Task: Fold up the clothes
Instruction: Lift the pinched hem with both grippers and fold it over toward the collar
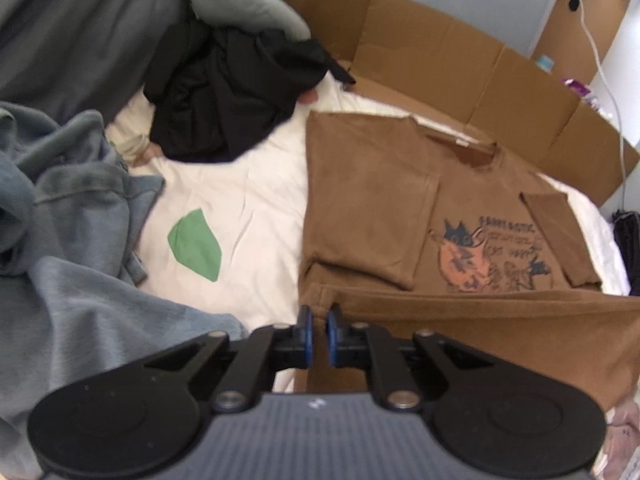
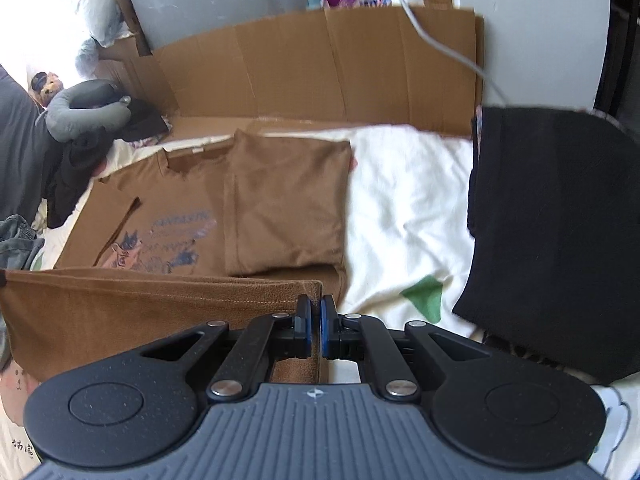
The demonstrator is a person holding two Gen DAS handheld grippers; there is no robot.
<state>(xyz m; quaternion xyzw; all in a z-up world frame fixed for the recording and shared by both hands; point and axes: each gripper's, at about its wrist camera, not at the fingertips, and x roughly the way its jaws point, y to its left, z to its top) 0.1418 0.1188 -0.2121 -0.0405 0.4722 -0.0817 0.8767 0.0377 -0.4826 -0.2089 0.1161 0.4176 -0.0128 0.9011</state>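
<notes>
A brown T-shirt [image 1: 380,208] with a blue and orange cat print lies face up on the white bed sheet [image 1: 240,200], both sleeves and sides folded inward. Its bottom hem is lifted off the bed toward the cameras. My left gripper [image 1: 318,316] is shut on the hem's left corner. My right gripper [image 2: 315,306] is shut on the hem's right corner of the same brown T-shirt [image 2: 280,200]. The hem stretches taut between the two grippers.
A black garment [image 1: 224,92] and blue-grey clothes [image 1: 72,220] are piled at the left. A folded black garment [image 2: 552,232] lies at the right. Flattened cardboard [image 2: 320,64] lines the far edge of the bed. A grey neck pillow [image 2: 84,108] sits far left.
</notes>
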